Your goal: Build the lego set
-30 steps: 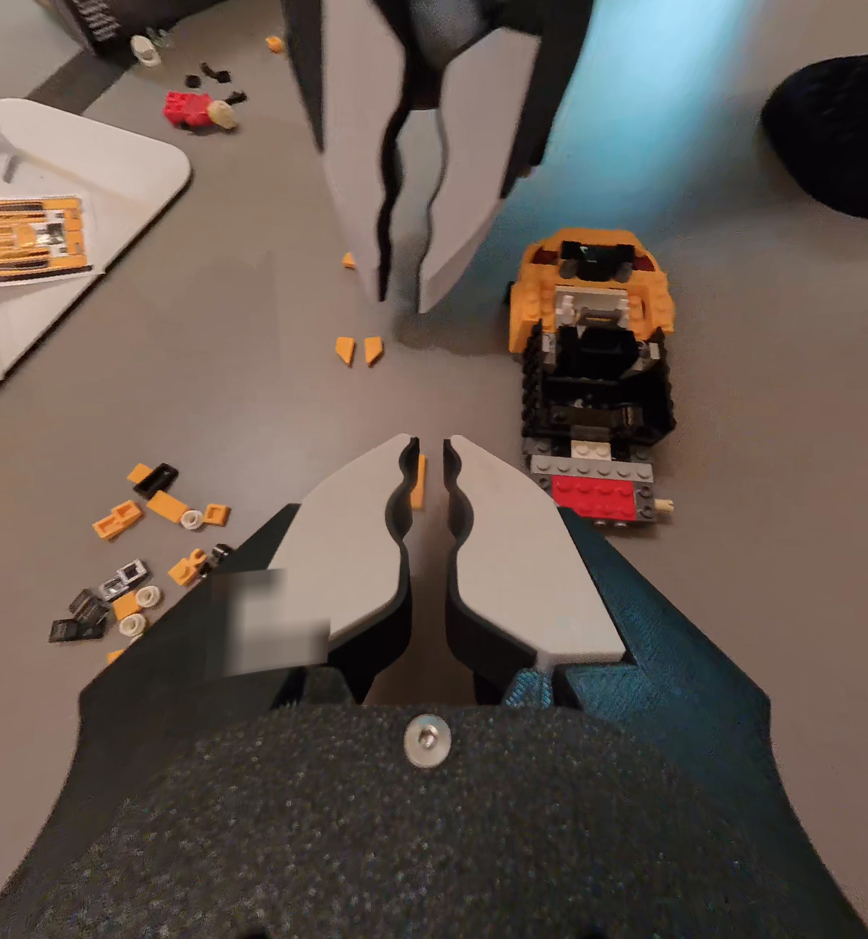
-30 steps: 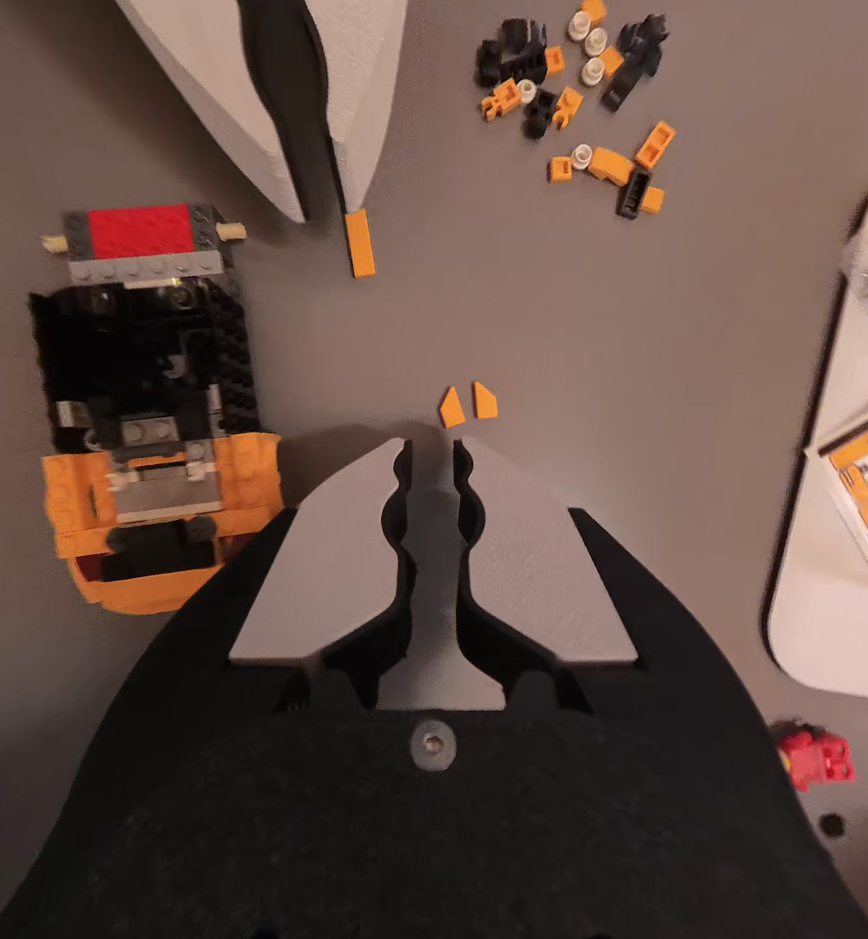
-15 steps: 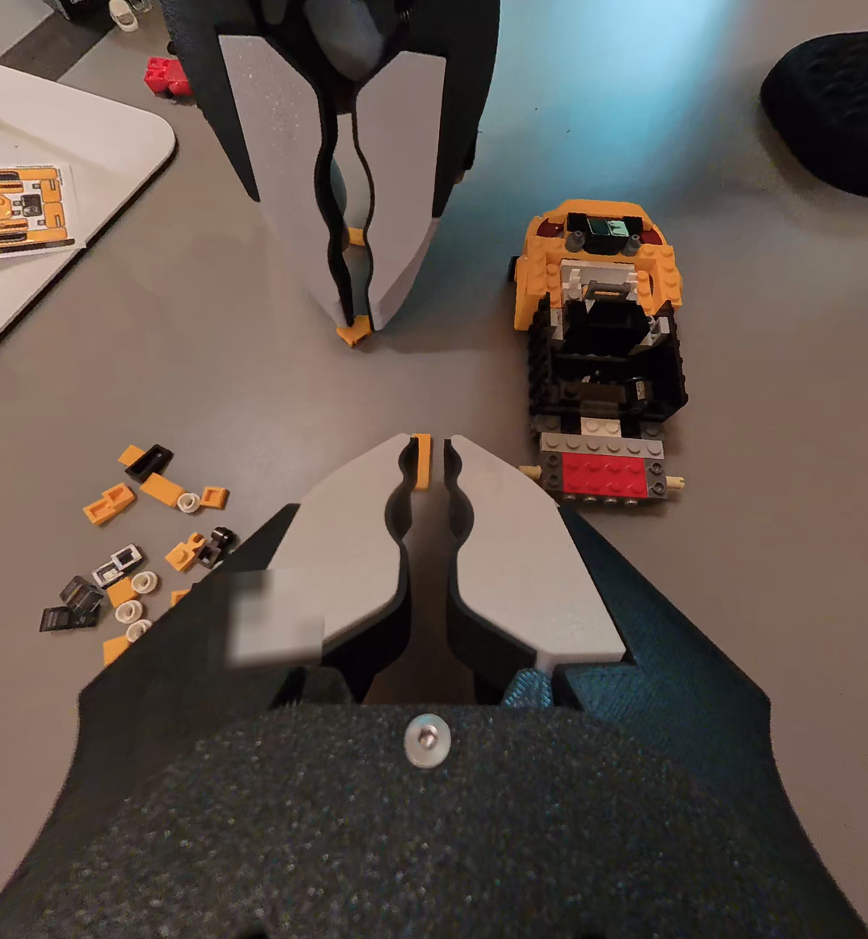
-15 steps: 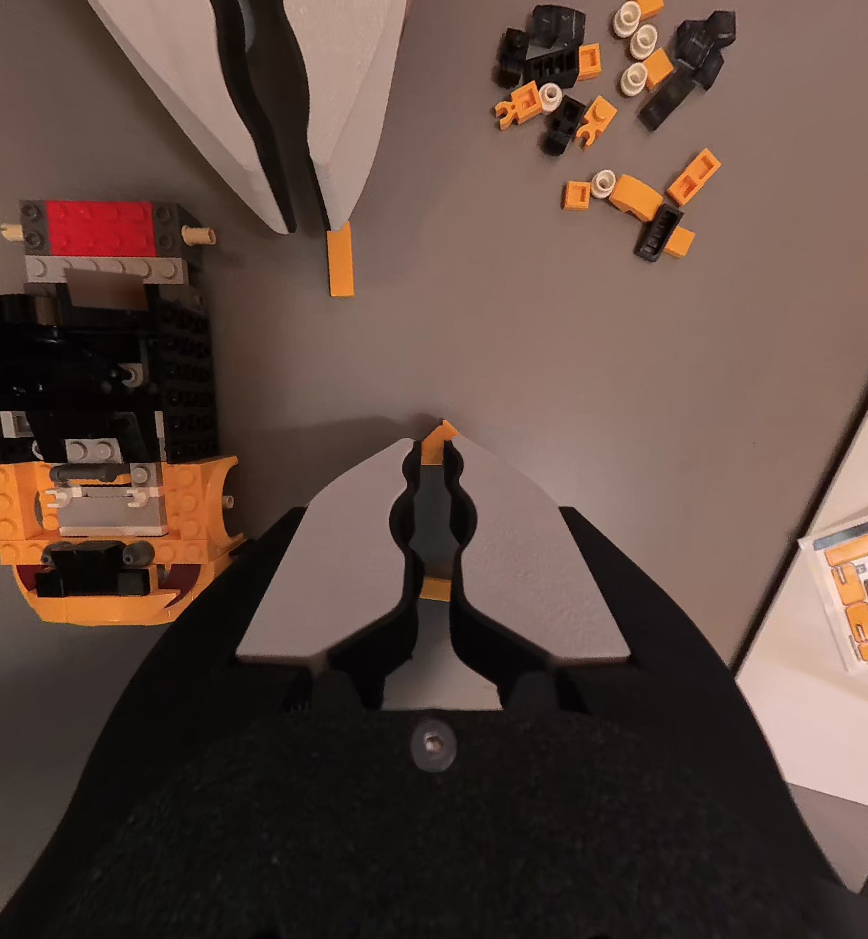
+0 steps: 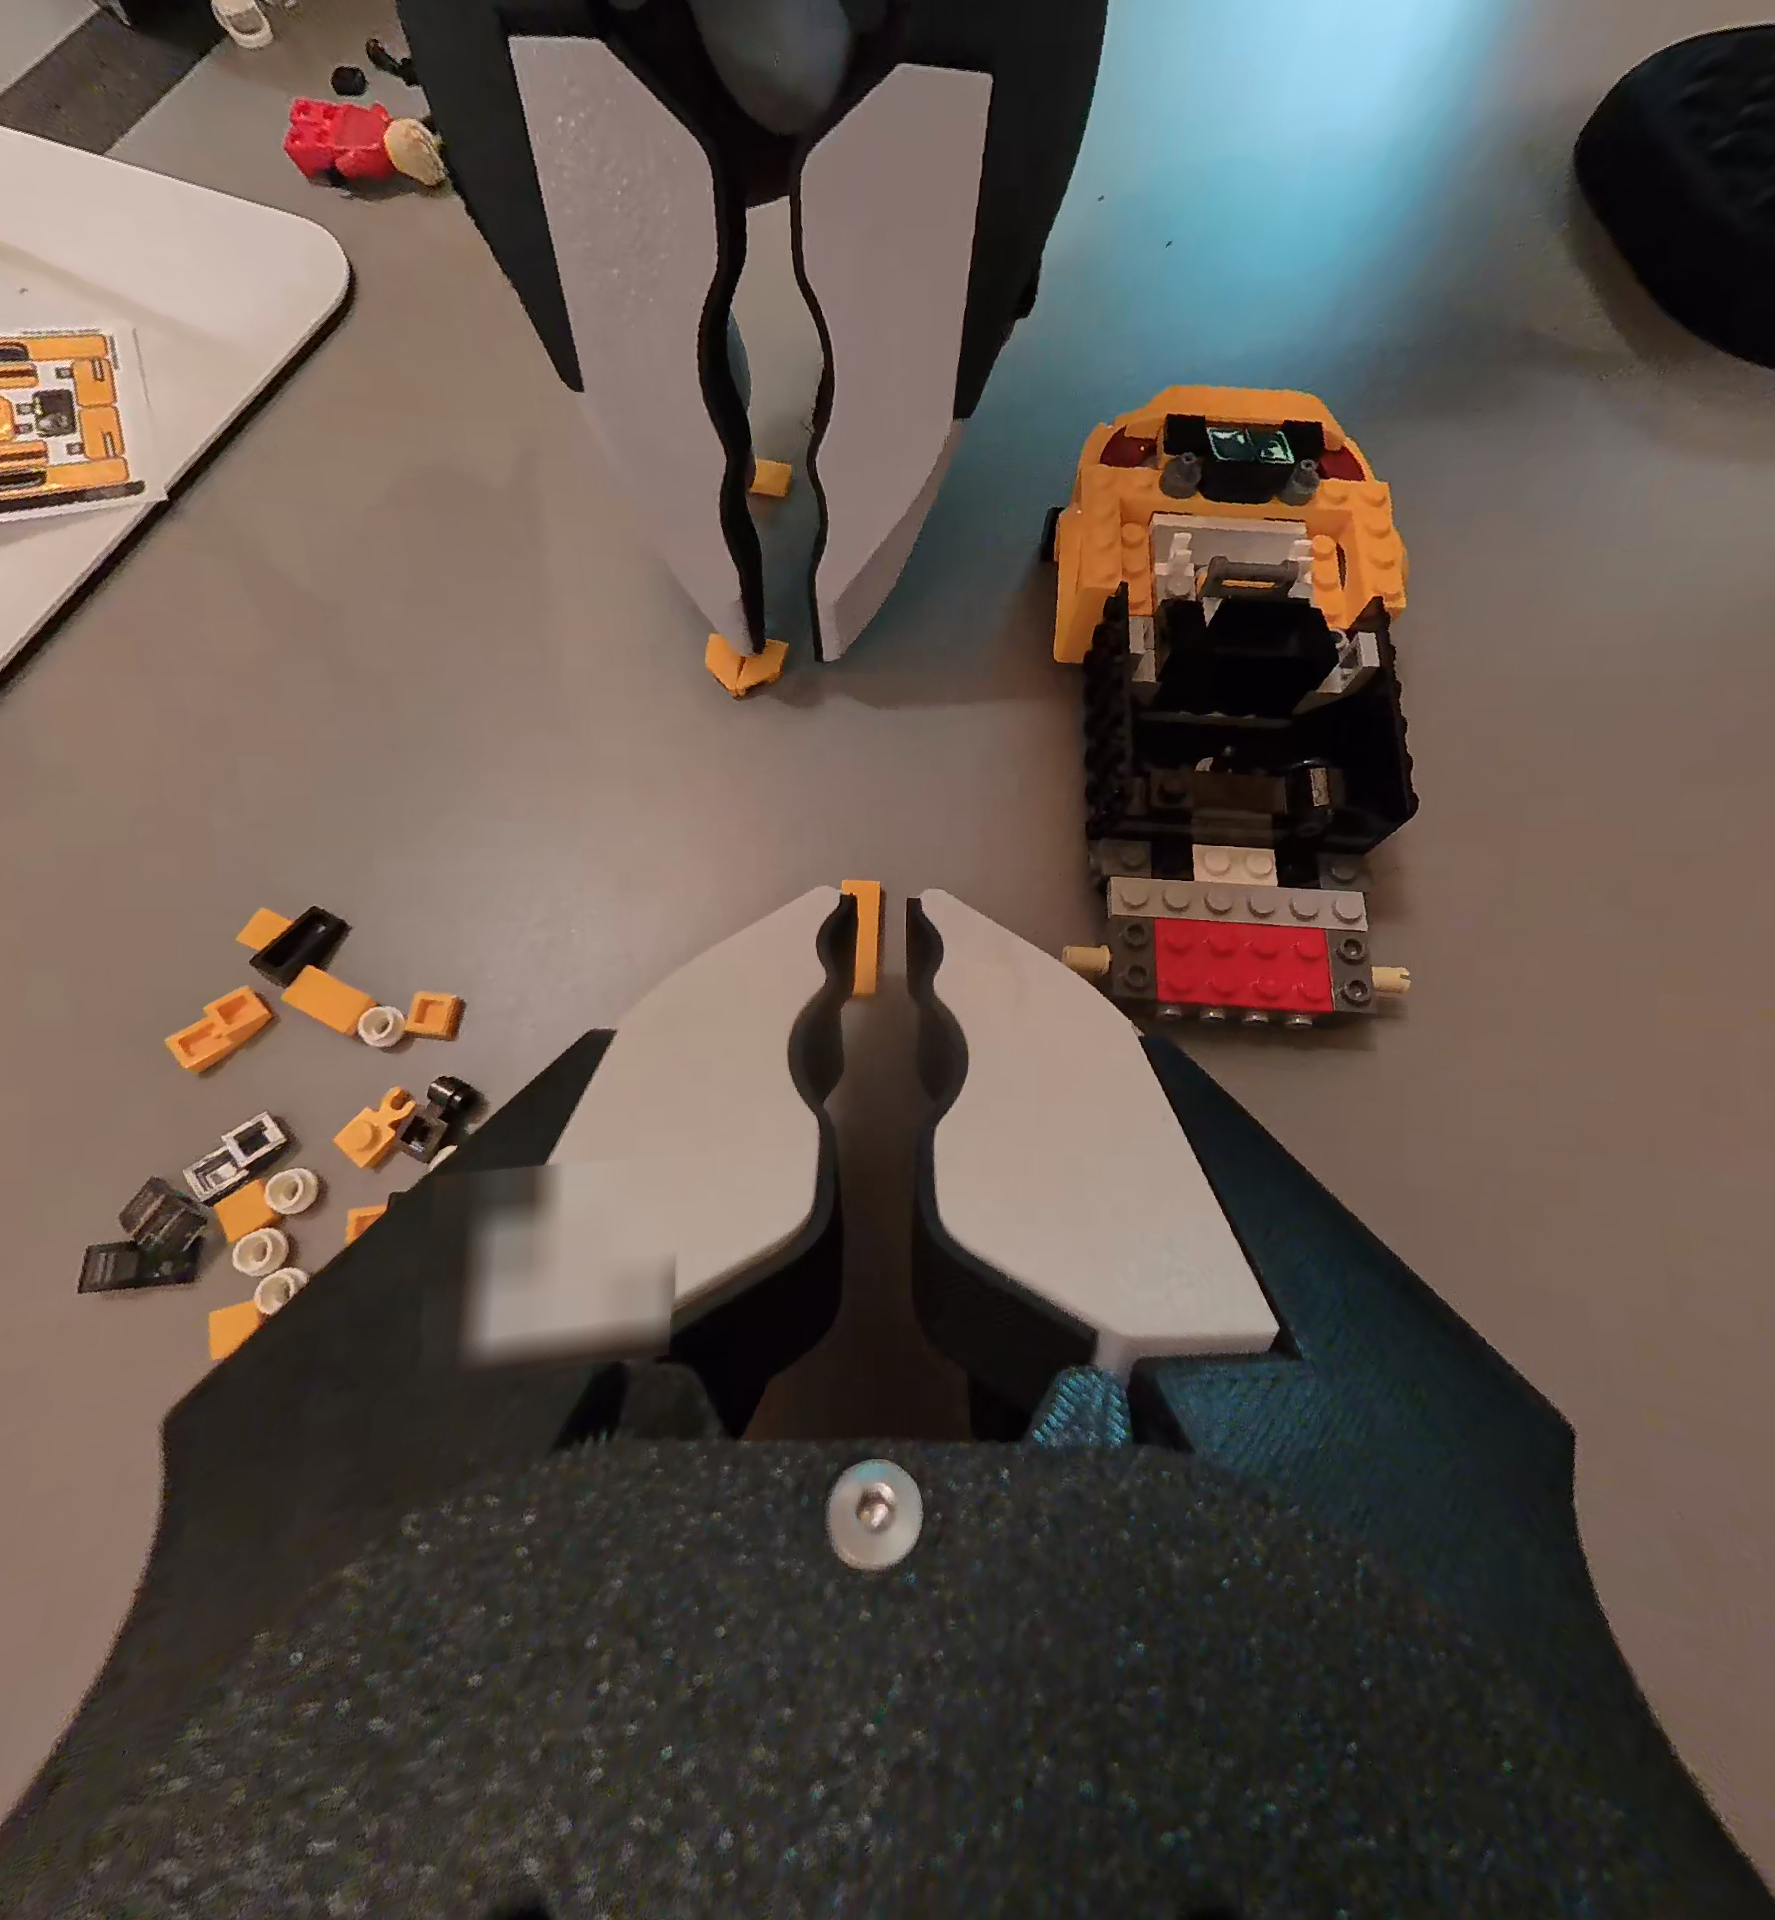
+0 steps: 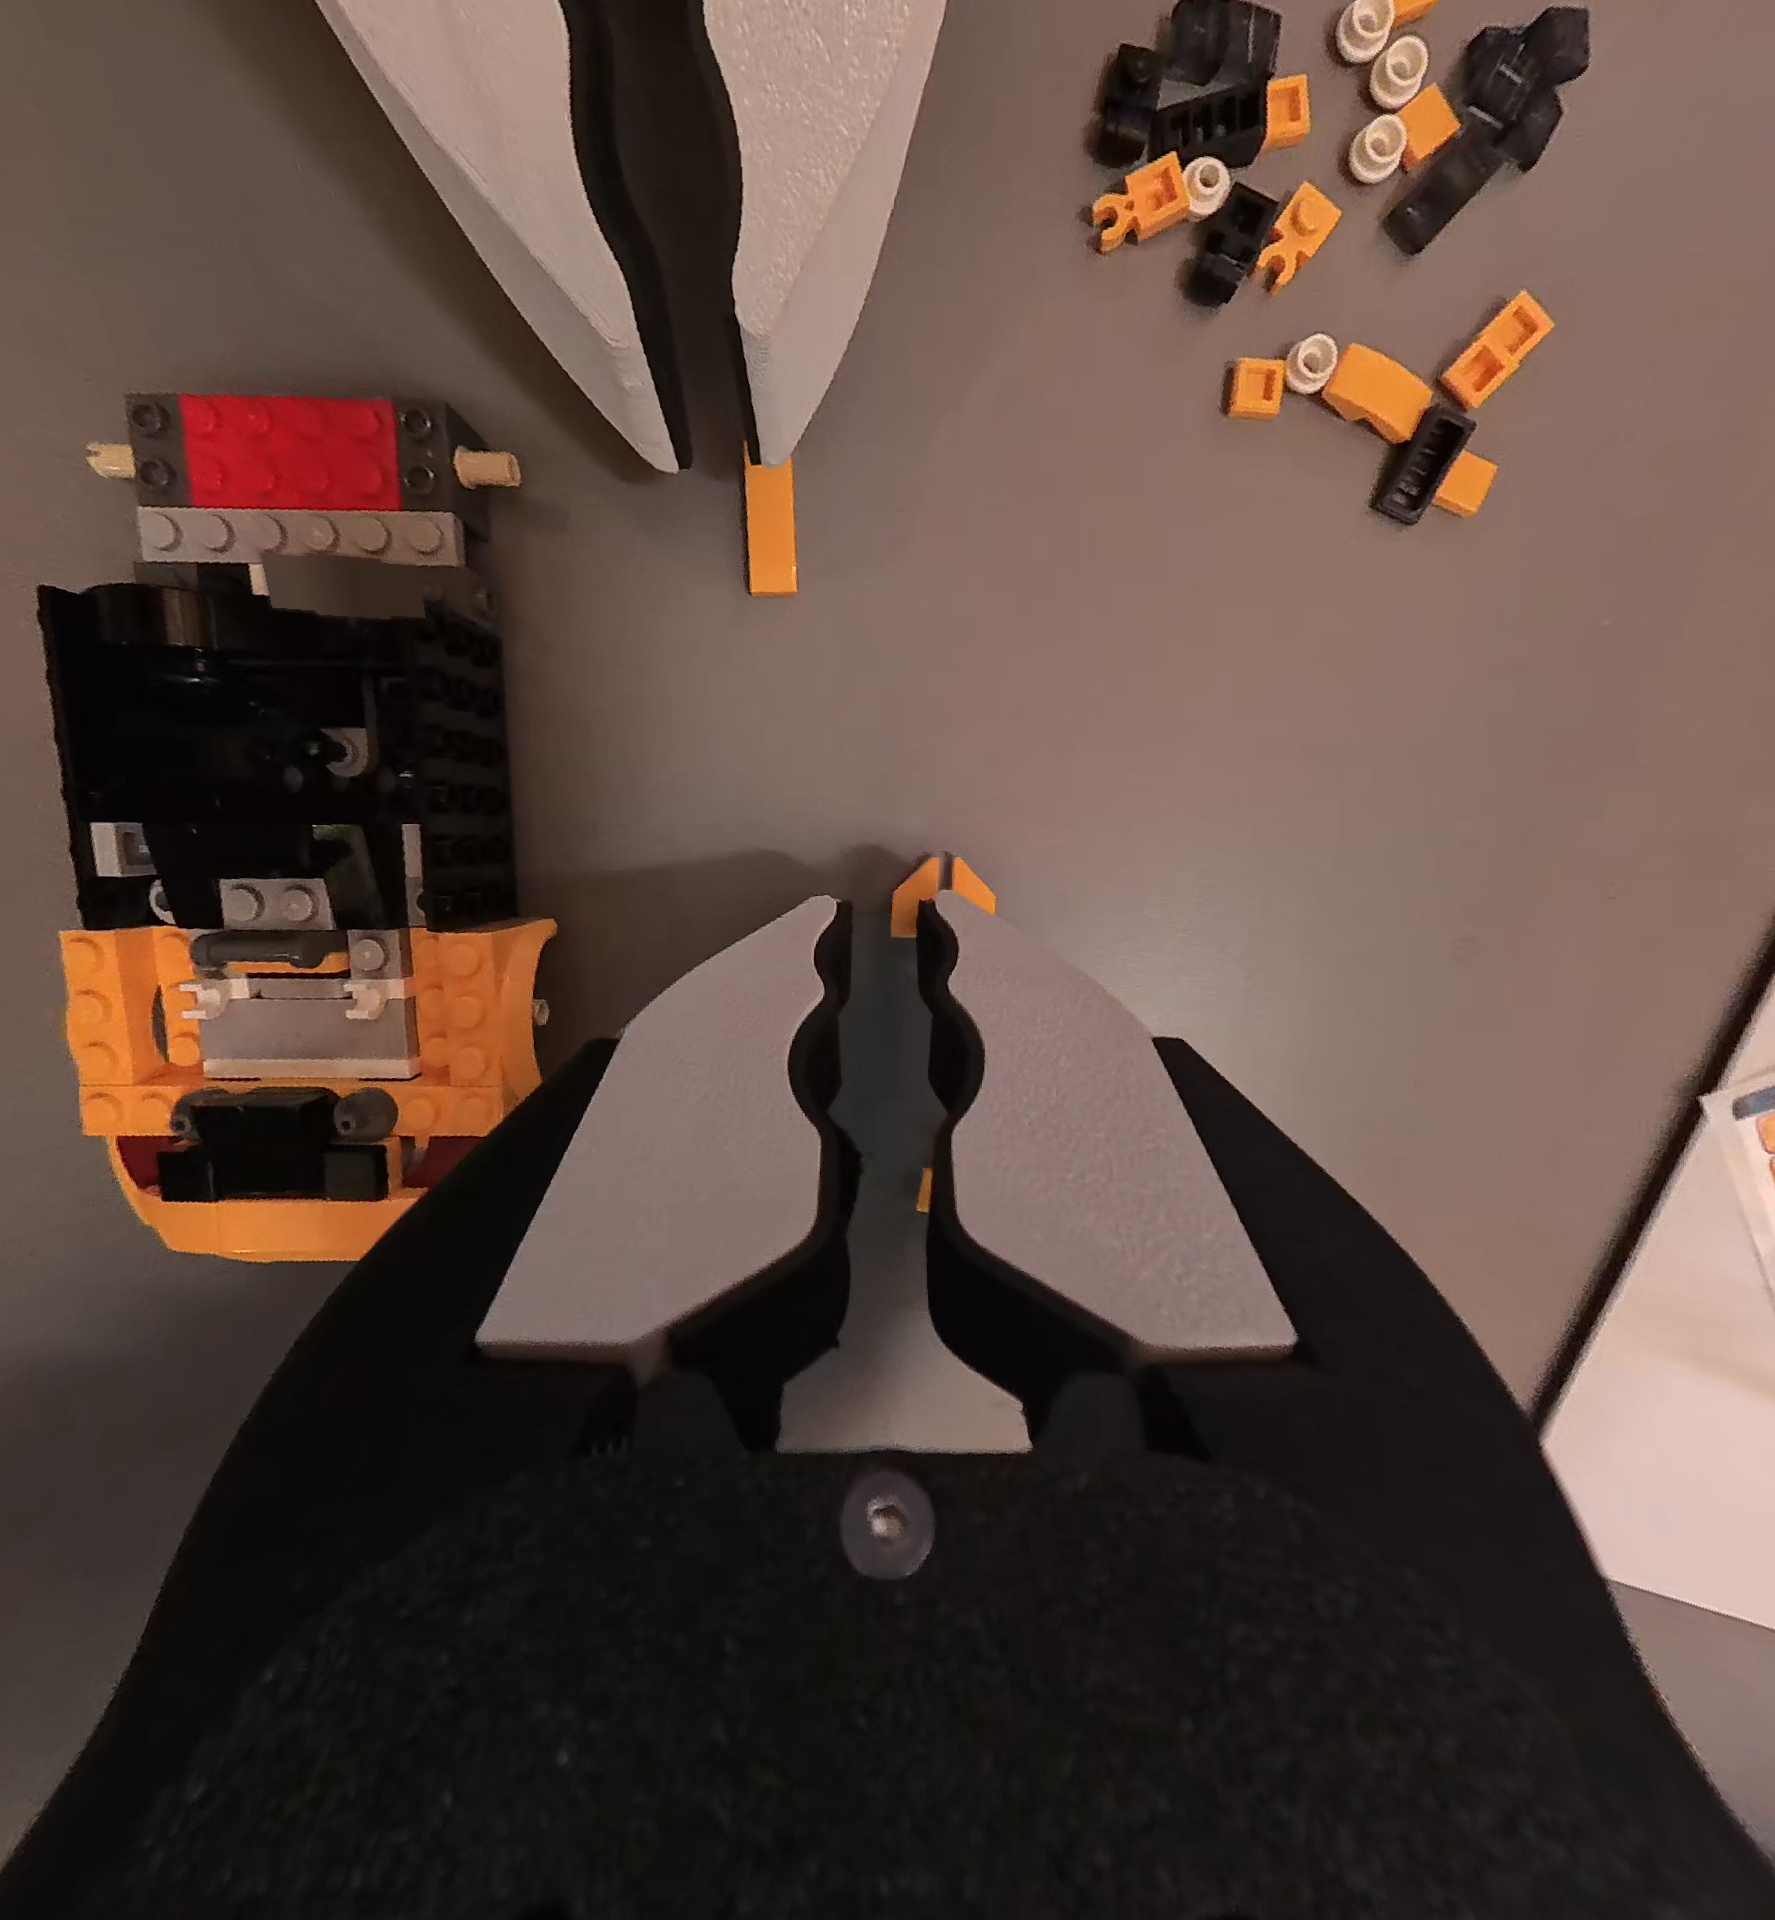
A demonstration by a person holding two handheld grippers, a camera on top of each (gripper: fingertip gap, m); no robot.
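Note:
The half-built orange and black lego car (image 5: 1236, 707) stands on the grey table, and shows at the left in the right wrist view (image 6: 280, 831). My left gripper (image 5: 872, 904) is narrowly open. A thin orange tile (image 5: 861, 940) lies between its tips against the left finger, with a gap to the other. In the right wrist view the tile (image 6: 770, 525) lies flat at the left gripper's (image 6: 717, 457) tip. My right gripper (image 6: 878, 906) is narrowly open. Two small orange wedges (image 6: 940, 888) sit pushed together at its right fingertip, as the left wrist view (image 5: 748, 665) also shows.
Several loose orange, black and white pieces (image 5: 291, 1091) lie left of my left gripper. A white board (image 5: 187, 281) with a sticker sheet (image 5: 21, 426) is at far left. A red piece (image 5: 332, 145) and a black object (image 5: 1724, 187) lie at the back. The tips of one gripper are about 7 centimetres away from the tips of the other. The red piece (image 5: 332, 145) is about 20 centimetres from my right fingertips and 30 centimetres from my left.
My right gripper came down onto the two wedges, which now lie pushed together at its tip, and its jaws have parted slightly. My left gripper and the tile have barely moved.

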